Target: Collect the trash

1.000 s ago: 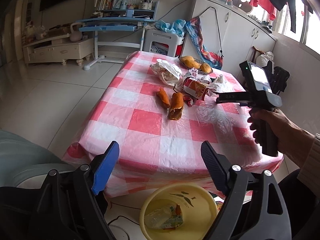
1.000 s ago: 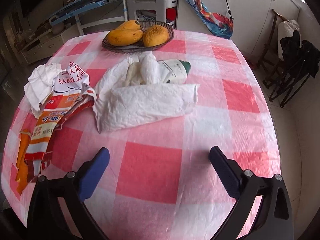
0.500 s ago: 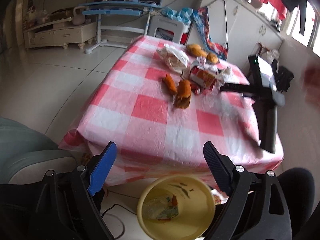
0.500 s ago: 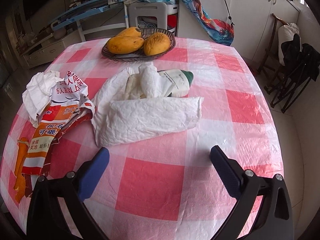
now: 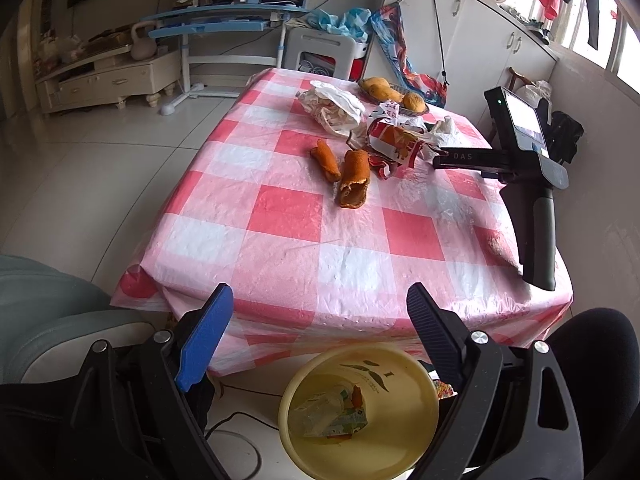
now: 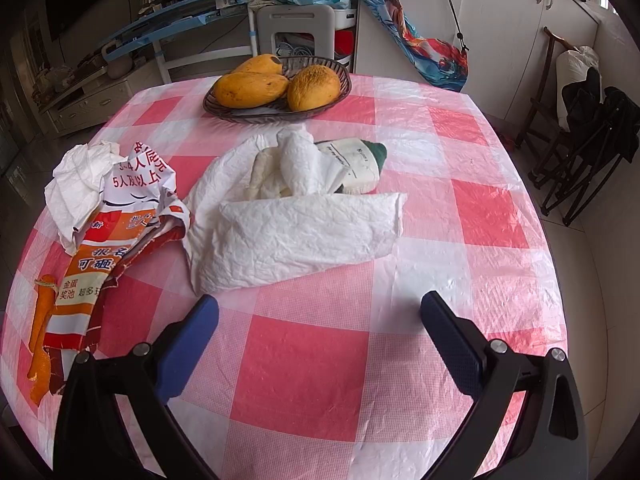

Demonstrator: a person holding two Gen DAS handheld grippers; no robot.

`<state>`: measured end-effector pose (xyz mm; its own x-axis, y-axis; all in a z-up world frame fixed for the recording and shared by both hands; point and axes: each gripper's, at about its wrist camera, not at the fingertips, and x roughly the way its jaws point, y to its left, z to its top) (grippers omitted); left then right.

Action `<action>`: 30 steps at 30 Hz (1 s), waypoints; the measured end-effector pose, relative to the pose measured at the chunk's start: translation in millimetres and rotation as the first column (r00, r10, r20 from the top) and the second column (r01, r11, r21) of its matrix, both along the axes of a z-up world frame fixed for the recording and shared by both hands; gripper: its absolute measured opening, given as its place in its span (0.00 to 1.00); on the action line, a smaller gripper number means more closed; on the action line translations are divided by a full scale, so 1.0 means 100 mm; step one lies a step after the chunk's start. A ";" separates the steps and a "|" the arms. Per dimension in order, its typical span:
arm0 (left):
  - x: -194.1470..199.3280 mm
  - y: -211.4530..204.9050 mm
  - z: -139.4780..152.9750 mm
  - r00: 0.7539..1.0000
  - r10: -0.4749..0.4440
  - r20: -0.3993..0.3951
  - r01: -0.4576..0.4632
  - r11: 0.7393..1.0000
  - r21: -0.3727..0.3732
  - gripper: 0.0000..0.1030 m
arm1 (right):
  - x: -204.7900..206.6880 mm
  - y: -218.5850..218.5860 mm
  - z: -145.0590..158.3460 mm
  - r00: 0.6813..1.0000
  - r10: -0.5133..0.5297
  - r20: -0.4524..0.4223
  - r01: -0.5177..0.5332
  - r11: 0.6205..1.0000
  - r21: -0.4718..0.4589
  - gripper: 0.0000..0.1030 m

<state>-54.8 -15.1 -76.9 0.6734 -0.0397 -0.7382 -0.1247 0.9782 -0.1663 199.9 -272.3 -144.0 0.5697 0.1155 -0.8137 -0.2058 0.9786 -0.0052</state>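
My left gripper (image 5: 320,300) is open and holds nothing. It hangs over the yellow bin (image 5: 424,396) on the floor at the table's near edge, and wrappers lie inside the bin. On the pink checked tablecloth (image 5: 288,216) lie two orange peels (image 5: 354,178), a crumpled red and orange flyer (image 5: 394,142) and a white bag (image 5: 336,106). My right gripper (image 6: 320,340) is open above the cloth, just short of a white paper towel (image 6: 304,232). Behind the towel lies a white and green sock-like item (image 6: 360,160). The flyer (image 6: 120,232) and a peel (image 6: 42,340) lie to its left.
A wicker basket (image 6: 224,110) with mangoes stands at the table's far end. The right gripper's black handle (image 5: 534,220) rises over the table's right side. A grey seat (image 5: 48,312) is at lower left. A desk, a stool and cabinets stand beyond the table.
The left wrist view has tipped down, so more of the yellow bin shows. The hand seen on the right gripper's handle a second ago no longer shows there. Both grippers stay open.
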 end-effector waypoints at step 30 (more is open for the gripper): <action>-0.06 0.05 0.03 0.999 0.046 0.003 -0.046 0.998 -0.032 0.83 | 0.01 -0.01 0.00 1.000 0.000 0.000 0.000 1.000 0.001 0.93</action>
<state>-60.4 -9.9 -74.0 0.6778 -0.0321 -0.7345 -0.1685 0.9657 -0.1977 201.3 -273.1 -144.3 0.5701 0.1159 -0.8134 -0.2055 0.9787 -0.0046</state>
